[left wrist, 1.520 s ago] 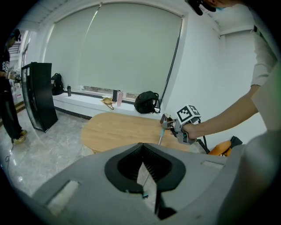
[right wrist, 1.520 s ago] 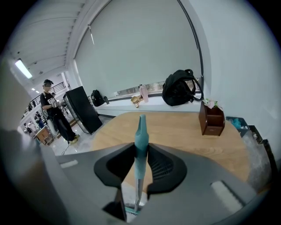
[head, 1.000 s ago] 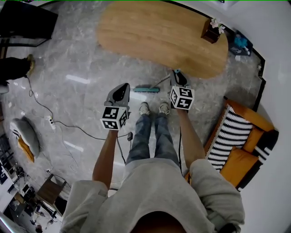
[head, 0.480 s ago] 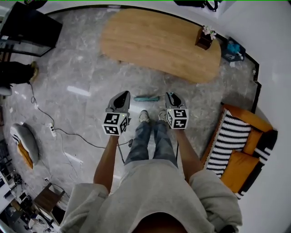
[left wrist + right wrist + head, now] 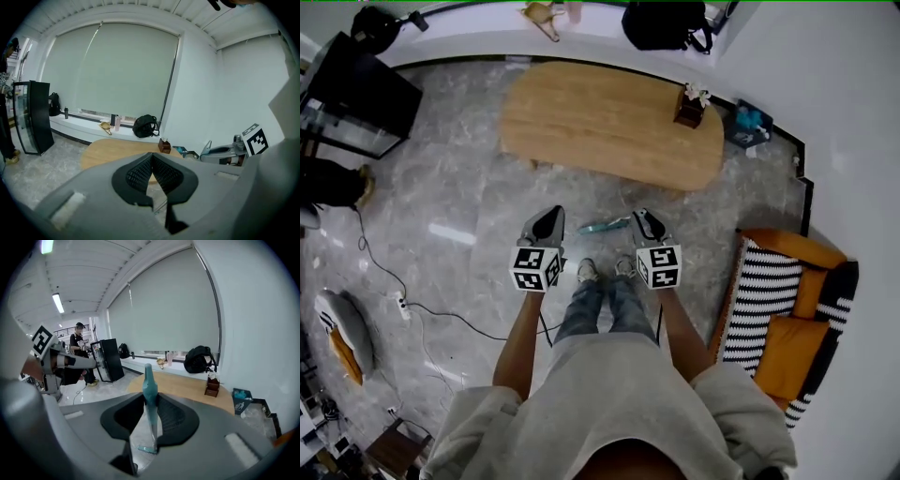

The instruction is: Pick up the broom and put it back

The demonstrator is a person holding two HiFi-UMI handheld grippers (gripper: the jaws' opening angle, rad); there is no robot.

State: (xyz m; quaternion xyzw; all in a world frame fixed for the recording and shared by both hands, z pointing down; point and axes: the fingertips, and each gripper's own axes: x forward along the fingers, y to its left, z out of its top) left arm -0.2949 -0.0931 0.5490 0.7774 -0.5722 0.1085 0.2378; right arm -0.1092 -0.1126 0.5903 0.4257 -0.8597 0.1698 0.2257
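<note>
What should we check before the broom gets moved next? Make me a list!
1. Broom gripped by the right gripper: ok, its jaws are closed on the teal handle.
2. Left gripper free to help: ok, jaws together with nothing between them.
3. Brush end lifted off the floor: cannot tell from above.
4. Brush end apart from the table: ok, it shows short of the near edge.
5. The place where the broom goes back is in sight: cannot tell, no holder or stand shows.
</note>
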